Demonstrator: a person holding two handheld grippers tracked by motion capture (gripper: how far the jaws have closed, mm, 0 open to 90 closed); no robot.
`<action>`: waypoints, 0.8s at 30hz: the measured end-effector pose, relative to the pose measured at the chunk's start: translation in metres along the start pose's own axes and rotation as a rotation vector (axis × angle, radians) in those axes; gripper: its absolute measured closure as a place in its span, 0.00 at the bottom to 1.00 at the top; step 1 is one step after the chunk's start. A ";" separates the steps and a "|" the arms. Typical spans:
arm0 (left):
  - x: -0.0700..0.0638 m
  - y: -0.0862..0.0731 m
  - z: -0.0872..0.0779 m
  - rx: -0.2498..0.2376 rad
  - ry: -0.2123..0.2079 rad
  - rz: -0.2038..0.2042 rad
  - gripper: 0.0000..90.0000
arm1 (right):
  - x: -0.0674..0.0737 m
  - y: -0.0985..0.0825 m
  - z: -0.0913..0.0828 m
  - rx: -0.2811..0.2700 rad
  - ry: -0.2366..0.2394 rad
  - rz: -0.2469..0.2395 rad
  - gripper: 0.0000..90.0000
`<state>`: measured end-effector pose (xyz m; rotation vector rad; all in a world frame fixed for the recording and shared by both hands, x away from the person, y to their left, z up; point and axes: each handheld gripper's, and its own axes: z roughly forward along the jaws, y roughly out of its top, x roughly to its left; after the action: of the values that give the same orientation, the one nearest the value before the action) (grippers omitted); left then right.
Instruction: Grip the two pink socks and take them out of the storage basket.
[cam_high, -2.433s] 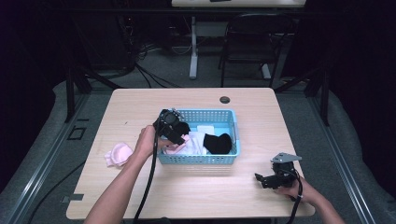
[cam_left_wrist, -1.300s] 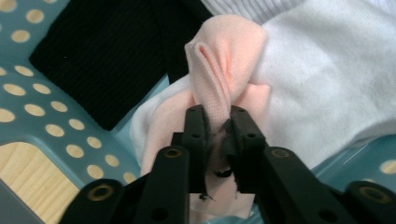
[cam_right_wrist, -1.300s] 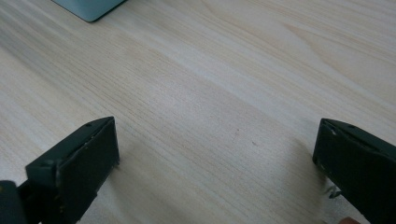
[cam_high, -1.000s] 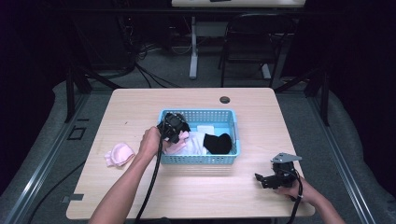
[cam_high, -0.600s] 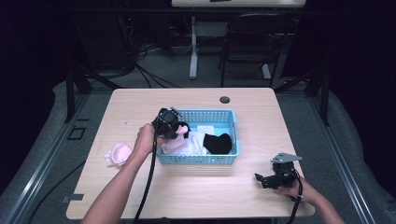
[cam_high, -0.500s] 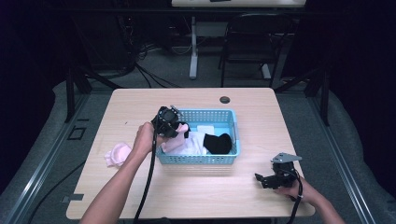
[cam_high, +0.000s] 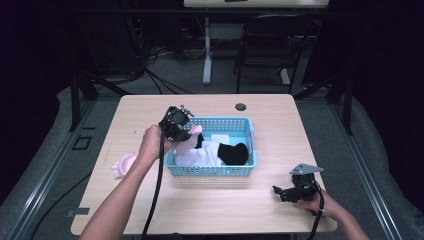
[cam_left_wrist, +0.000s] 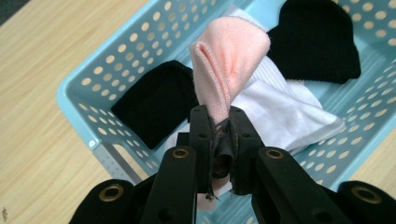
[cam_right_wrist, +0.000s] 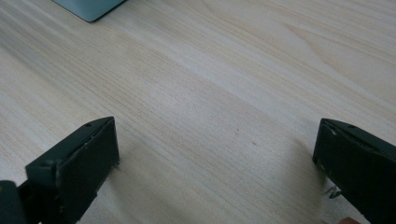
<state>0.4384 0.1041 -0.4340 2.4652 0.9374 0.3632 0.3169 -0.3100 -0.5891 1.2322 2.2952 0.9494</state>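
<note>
Where dark room surrounds, pale wooden table

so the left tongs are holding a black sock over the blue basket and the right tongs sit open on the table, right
Not quite: the sock in the left tongs is pink, not black, as the left gripper view shows. The rest holds: it hangs over the blue basket, and the right tongs rest open on the table.

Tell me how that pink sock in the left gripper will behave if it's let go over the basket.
The pink sock, pinched and folded in the left gripper, looks soft and floppy. It would likely drop limply and land quietly on the clothes in the basket. Probably light, nothing to roll.
</note>
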 end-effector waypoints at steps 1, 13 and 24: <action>0.000 0.000 0.000 0.000 0.000 0.000 0.92 | 0.000 0.000 0.000 0.000 0.000 0.000 0.00; 0.011 0.005 -0.049 -0.099 0.020 -0.012 0.92 | 0.000 0.000 0.000 0.000 0.000 -0.001 0.00; 0.023 0.002 -0.092 -0.149 0.068 -0.024 0.92 | 0.000 0.000 0.000 0.000 0.001 -0.001 0.00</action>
<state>0.4187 0.1495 -0.3528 2.3174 0.9320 0.4937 0.3172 -0.3101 -0.5892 1.2310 2.2964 0.9500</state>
